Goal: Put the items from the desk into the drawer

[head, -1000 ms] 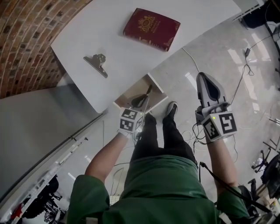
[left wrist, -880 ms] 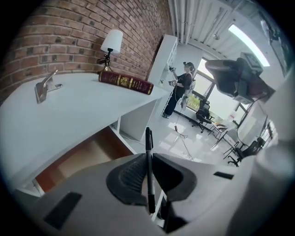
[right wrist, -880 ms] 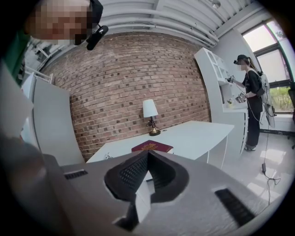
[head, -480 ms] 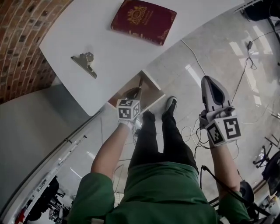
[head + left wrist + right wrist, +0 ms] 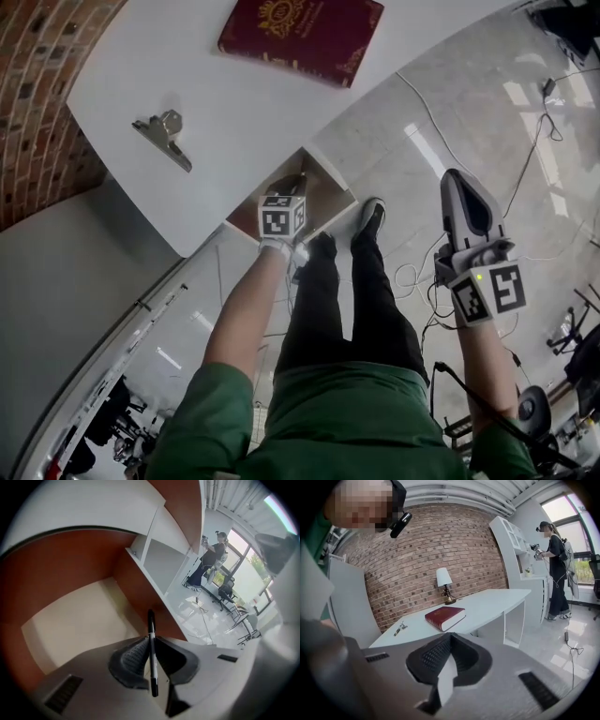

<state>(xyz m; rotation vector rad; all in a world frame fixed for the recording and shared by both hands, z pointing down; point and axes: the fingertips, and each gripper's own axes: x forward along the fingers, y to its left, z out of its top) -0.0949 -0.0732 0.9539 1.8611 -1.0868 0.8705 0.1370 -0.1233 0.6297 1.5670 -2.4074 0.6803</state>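
Note:
My left gripper (image 5: pixel 290 186) reaches into the open wooden drawer (image 5: pixel 328 193) under the white desk (image 5: pixel 234 103). Its jaws are shut on a thin black pen (image 5: pixel 151 654), which points into the drawer's pale, bare bottom (image 5: pixel 70 625). On the desk lie a dark red book (image 5: pixel 300 33) and a metal binder clip (image 5: pixel 161 137). In the right gripper view the book (image 5: pixel 444 617) and the clip (image 5: pixel 399 629) show beyond my right gripper (image 5: pixel 449 638). That right gripper (image 5: pixel 457 180) hangs over the floor right of the desk, shut with nothing in it.
A small lamp (image 5: pixel 444 585) stands at the back of the desk by the brick wall. Cables (image 5: pixel 525 187) trail over the glossy floor. My legs and shoes (image 5: pixel 368 221) are below the drawer. Another person (image 5: pixel 555 569) stands by a white shelf unit (image 5: pixel 513 541).
My left gripper with the pen has moved forward from in front of the drawer into its opening. The right gripper has stayed beside the desk.

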